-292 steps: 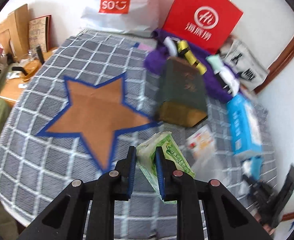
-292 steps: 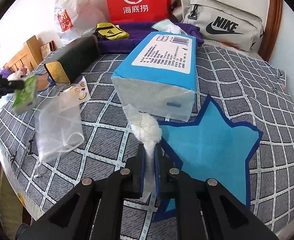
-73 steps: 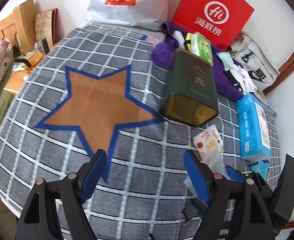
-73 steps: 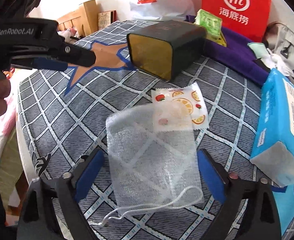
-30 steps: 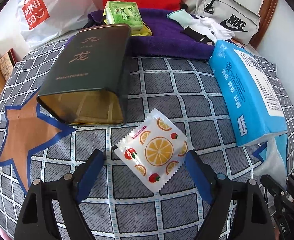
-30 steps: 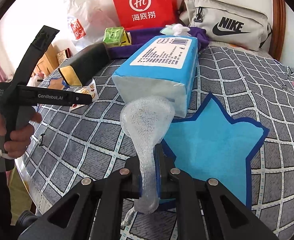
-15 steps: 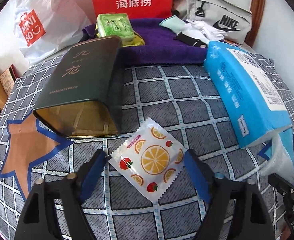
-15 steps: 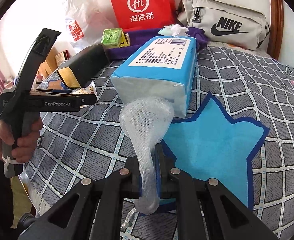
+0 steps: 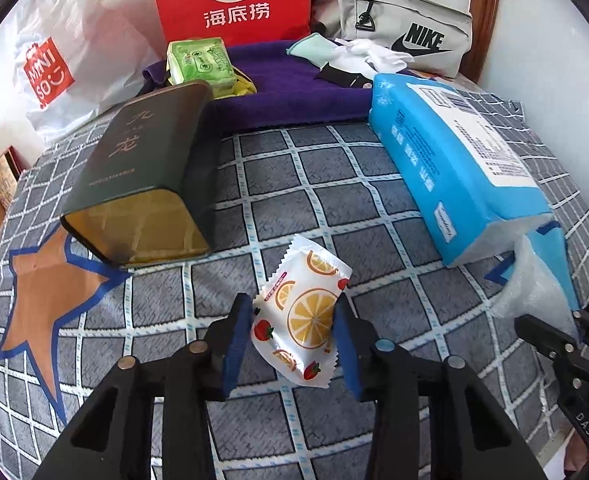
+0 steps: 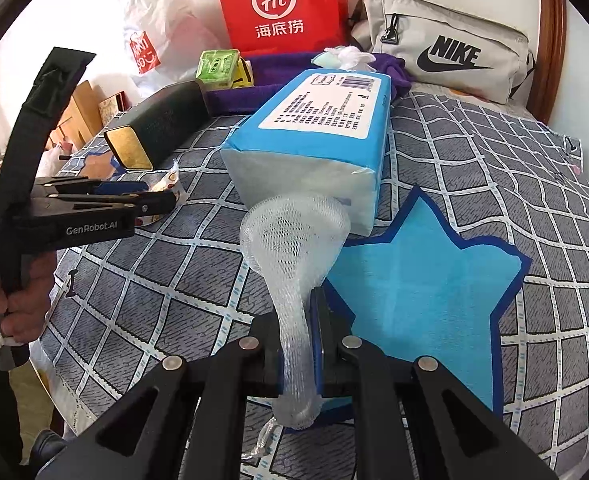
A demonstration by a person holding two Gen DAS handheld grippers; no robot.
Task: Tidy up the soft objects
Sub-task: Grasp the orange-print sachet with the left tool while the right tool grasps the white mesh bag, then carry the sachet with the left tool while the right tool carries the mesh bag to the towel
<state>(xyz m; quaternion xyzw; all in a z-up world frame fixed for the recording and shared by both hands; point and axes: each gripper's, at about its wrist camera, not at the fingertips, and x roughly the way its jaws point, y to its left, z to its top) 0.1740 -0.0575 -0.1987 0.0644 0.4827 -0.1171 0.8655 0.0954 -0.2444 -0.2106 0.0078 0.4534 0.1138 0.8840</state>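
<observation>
dark green tin (image 9: 142,176) lies on its side on the checked bedspread (image 9: 334,200), open end over the orange star (image 9: 50,300). just right of it, left tongs (image 9: 290,350) pinch the fruit-print sachet (image 9: 304,316) by both edges. blue tissue pack (image 9: 454,176) lies further right. right tongs (image 10: 298,344) are clamped on the white mesh bag (image 10: 294,248), over the blue star (image 10: 426,292).

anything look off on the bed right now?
The dark green rectangular tin lies tipped on its side, open gold mouth facing the camera, apparently empty. Otherwise just clutter on the purple towel.
</observation>
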